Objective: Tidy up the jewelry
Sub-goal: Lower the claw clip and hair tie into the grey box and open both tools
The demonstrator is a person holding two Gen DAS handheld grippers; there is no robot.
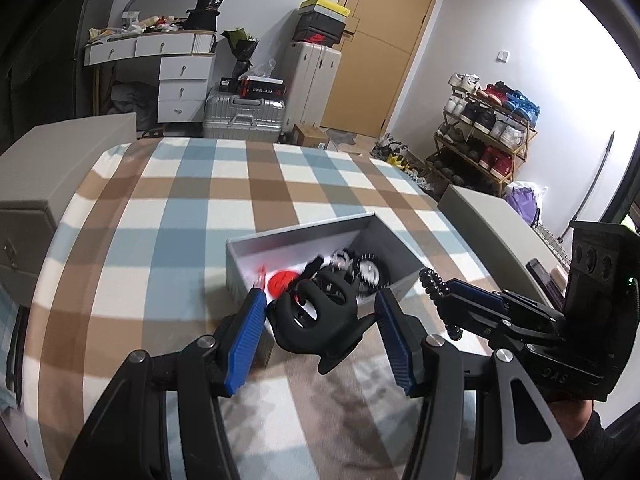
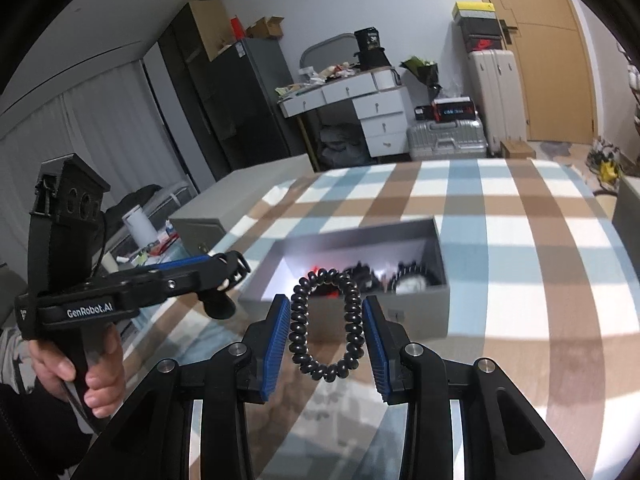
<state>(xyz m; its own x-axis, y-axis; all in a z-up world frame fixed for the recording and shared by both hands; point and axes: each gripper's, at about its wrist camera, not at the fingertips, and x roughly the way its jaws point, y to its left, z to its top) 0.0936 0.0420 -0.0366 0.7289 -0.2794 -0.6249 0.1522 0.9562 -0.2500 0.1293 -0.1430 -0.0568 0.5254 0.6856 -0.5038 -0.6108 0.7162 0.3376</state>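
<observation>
Checked blue, brown and white cloth (image 1: pixel 192 200) covers the table, and on it sits a grey open box (image 1: pixel 296 236) with black beaded pieces and something red (image 1: pixel 282 282) inside. Behind stand a white desk (image 1: pixel 176 68) piled with clutter, silver suitcases (image 1: pixel 244 114), a wooden door (image 1: pixel 384 40) and, to the right, a shoe rack (image 1: pixel 484 136). Grey cases (image 1: pixel 60 176) flank the table on both sides.

Left gripper (image 1: pixel 320 322) pinches a black hand-shaped stand (image 1: pixel 316 312) between its blue pads, just over the box's near corner; the stand blocks part of the box's contents. Right gripper (image 2: pixel 326 330) grips a loop of black beads (image 2: pixel 326 320), the bracelet, pressed at both sides by its pads and hanging above the cloth just in front of the box.

Left view shows the right gripper (image 1: pixel 434 286) from the side with the beads sticking out at its tip, plus the shoe rack. Right view alone shows the whole bracelet loop, a dark fridge (image 2: pixel 240 96), curtains (image 2: pixel 80 140) and the person's hand (image 2: pixel 88 376) on the left gripper's (image 2: pixel 230 270) handle, with the stand seen only in part below its tip.
</observation>
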